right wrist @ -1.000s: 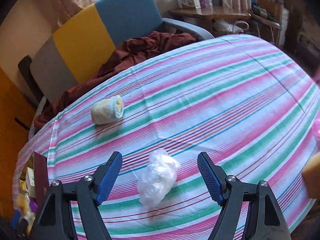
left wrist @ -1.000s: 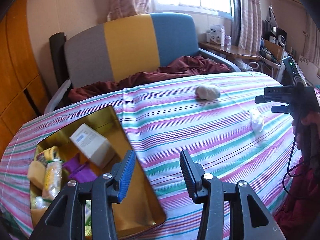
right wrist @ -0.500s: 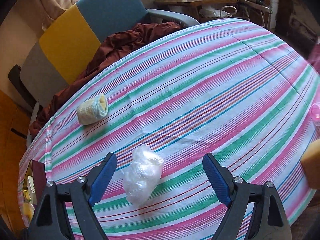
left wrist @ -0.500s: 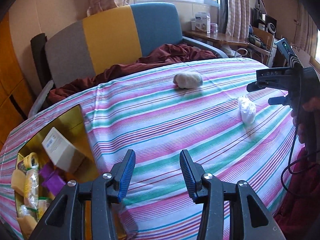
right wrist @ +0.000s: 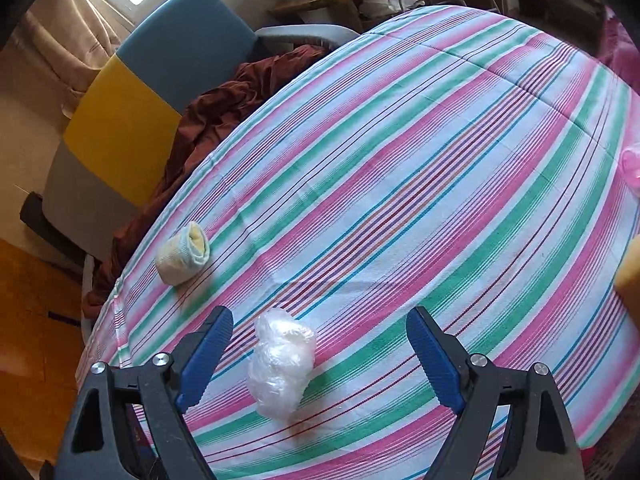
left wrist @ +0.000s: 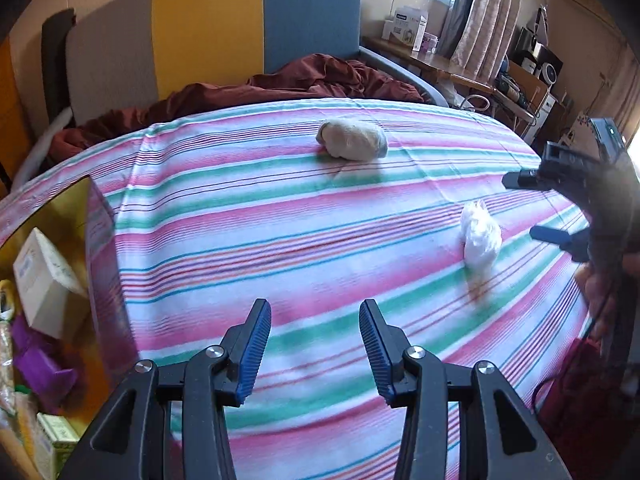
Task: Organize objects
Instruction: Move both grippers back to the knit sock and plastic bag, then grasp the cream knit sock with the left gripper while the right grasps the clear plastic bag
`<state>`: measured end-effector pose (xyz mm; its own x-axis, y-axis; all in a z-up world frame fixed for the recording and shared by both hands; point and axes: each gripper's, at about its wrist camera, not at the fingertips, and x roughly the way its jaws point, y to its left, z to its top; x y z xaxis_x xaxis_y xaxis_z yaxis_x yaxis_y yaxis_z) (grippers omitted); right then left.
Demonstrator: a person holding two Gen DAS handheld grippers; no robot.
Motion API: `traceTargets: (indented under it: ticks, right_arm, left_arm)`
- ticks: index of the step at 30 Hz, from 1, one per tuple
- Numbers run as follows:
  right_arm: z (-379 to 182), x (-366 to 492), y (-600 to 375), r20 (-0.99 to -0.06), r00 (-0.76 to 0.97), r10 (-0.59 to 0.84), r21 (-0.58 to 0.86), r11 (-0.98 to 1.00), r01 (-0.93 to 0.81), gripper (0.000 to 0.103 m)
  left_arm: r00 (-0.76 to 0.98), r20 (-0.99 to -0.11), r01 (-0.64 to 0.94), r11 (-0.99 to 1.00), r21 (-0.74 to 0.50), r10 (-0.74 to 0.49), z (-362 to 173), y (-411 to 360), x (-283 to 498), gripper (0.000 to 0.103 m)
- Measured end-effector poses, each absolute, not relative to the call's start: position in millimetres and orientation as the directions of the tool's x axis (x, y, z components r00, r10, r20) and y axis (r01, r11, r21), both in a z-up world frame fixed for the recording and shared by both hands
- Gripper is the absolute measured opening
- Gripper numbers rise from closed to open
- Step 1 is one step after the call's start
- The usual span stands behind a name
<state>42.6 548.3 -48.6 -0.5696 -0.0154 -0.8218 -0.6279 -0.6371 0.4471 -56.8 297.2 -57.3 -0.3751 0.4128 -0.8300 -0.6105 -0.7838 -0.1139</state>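
1 sock roll (right wrist: 182, 254); 1 plastic wad (right wrist: 281, 363); 1 tin (left wrist: 96, 256); 2 grippers (left wrist: 315, 350) (right wrist: 319, 356)

A rolled sock (left wrist: 352, 140) lies behind a plastic wad (left wrist: 480, 240), tin (left wrist: 86, 200) left.

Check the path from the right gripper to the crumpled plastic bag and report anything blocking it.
Nothing visible blocks it. The right gripper is open, with the crumpled plastic bag lying on the striped cloth between its fingers, nearer the left one, untouched. The rolled sock lies well off to the side.
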Motion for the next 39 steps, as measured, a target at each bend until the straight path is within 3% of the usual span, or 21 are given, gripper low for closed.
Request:
traceTargets:
  ticks: [10, 13, 18, 21, 28, 29, 30, 32, 39]
  right_arm:
    - [-50, 36, 537, -0.810, -0.581, -0.075, 0.476, -0.663, -0.578, 0.090]
    - [-50, 36, 537, -0.806, -0.585, -0.083, 0.486, -0.657, -0.576, 0.090]
    - [-54, 36, 538, -0.805, -0.583, -0.107, 0.505, -0.641, -0.579, 0.091]
    - [-58, 34, 537, -0.808, -0.576, -0.124, 0.509, -0.639, -0.577, 0.092]
    - [-63, 31, 539, -0.817, -0.564, -0.123, 0.500, -0.638, -0.585, 0.092]
    - [-63, 31, 539, -0.818, -0.562, -0.120, 0.496, -0.641, -0.586, 0.092]
    - [-64, 30, 539, -0.822, -0.558, -0.116, 0.490, -0.644, -0.587, 0.092]
    - [-66, 28, 539, -0.830, -0.547, -0.113, 0.476, -0.654, -0.588, 0.092]
    - [-70, 17, 531, -0.849, -0.520, -0.095, 0.421, -0.715, -0.558, 0.088]
  left_arm:
    - [-0.320, -0.834, -0.606, -0.774, -0.184, 0.449, -59, 352, -115, 0.078]
    - [-0.311, -0.833, -0.613, -0.766, -0.192, 0.457, -59, 375, -132, 0.082]
    - [-0.342, -0.827, -0.638, -0.756, -0.144, 0.446, -60, 420, -158, 0.090]
    - [-0.380, -0.822, -0.645, -0.758, -0.094, 0.425, -62, 444, -172, 0.103]
    - [-0.382, -0.854, -0.638, -0.769, -0.032, 0.353, -88, 480, -207, 0.103]
    - [-0.375, -0.862, -0.628, -0.778, -0.035, 0.342, -93, 481, -212, 0.099]
    - [-0.362, -0.869, -0.619, -0.784, -0.046, 0.337, -99, 479, -216, 0.083]
    - [-0.330, -0.863, -0.632, -0.769, -0.097, 0.381, -101, 472, -215, 0.075]
    - [-0.333, -0.855, -0.628, -0.770, -0.113, 0.397, -95, 425, -180, 0.072]
